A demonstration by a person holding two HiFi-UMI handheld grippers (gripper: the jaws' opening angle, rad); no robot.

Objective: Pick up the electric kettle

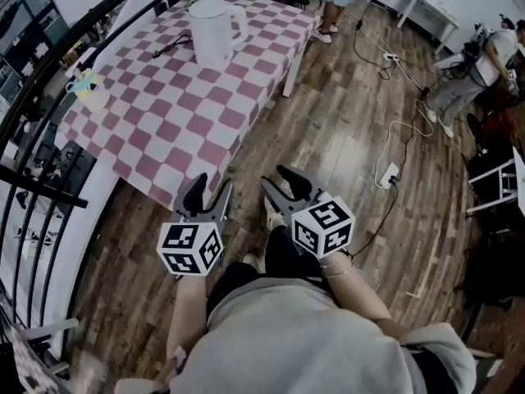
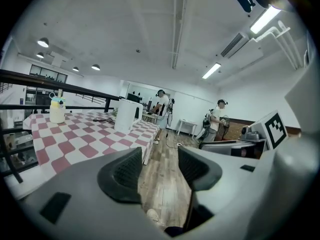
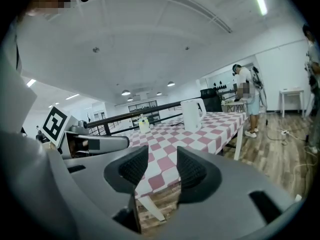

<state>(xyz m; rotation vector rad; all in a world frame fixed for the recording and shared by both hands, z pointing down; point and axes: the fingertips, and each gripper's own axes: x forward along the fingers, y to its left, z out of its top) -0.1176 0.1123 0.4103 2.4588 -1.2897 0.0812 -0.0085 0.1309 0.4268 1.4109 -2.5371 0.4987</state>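
White electric kettle (image 1: 215, 31) stands near far edge of checkered table (image 1: 164, 121). Left gripper (image 1: 209, 195), right gripper (image 1: 280, 185): both half-open, empty, off the near corner. Best to approach level, widen jaws, take handle squarely.

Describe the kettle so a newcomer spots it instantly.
Find the long red-and-white checked table beside the black railing. Toward its far end stands the tall white plastic electric kettle, far bigger than the small yellow bottle near the railing.

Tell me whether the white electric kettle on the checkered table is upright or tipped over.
Upright: the white plastic electric kettle stands on its base on the red-and-white checkered table, top uppermost, in all three views.
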